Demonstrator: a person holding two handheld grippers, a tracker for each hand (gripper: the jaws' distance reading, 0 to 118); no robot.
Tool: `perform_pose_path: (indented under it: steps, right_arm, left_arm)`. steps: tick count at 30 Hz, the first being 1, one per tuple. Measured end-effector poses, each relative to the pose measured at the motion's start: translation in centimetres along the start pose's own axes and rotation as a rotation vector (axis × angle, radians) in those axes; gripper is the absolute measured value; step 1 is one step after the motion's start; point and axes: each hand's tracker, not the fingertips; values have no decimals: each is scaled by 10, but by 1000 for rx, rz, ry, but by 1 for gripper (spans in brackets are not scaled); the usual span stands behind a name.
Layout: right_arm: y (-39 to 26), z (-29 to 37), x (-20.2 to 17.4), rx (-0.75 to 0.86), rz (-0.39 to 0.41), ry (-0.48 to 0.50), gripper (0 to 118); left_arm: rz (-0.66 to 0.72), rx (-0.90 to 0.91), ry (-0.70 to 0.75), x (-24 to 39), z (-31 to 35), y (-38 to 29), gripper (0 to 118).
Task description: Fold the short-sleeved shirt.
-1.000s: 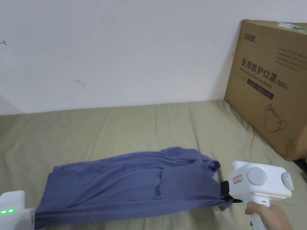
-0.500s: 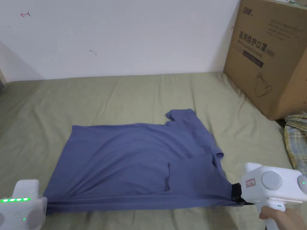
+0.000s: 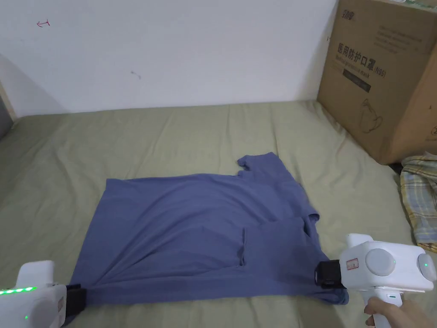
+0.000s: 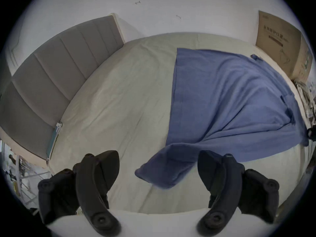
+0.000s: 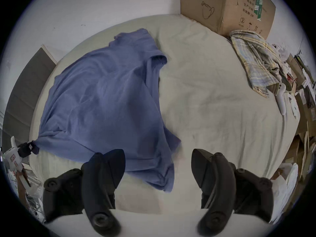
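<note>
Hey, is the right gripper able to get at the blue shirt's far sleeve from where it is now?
Probably yes: the right gripper is open at the shirt's near edge, and nothing lies on the bed between it and the far sleeve.

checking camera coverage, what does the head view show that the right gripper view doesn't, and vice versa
Head view adds: the hand holding the right gripper. Right gripper view adds: its jaws wide apart, and a white handheld device at the edge of the bed. Both: the blue shirt lying flat, the cardboard box, the plaid cloth, the left gripper.
</note>
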Motion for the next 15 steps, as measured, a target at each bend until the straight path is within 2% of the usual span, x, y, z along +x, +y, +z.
perform_pose_path:
  steps: [4, 5, 6, 7, 8, 9, 10, 12, 15]
  right_arm:
    - [-12, 31, -8, 46, 40, 9, 85]
    - [-15, 35, -9, 51, 50, 15, 85]
    - [-18, 40, -10, 51, 54, 18, 80]
    - [-23, 45, -11, 68, 58, 28, 60]
    - [-28, 47, -11, 74, 56, 32, 11]
    - [-33, 43, -10, 75, 50, 22, 0]
    - [-38, 44, -7, 74, 35, 15, 0]
    - [-51, 43, -2, 49, 6, 64, 0]
    - [-64, 33, -1, 17, -5, 34, 0]
  left_arm:
    - [37, 31, -73, -1, 19, -1, 98]
    - [41, 31, -90, 0, 24, -4, 93]
    - [43, 34, -108, 1, 29, -8, 78]
    - [43, 34, -122, 2, 33, -12, 53]
    - [44, 30, -125, 4, 35, -17, 14]
    - [40, 17, -133, 5, 35, -24, 1]
    - [34, 13, -134, 6, 37, -33, 0]
    - [41, -18, -159, 5, 35, -46, 0]
    - [61, -42, -166, 2, 34, -60, 0]
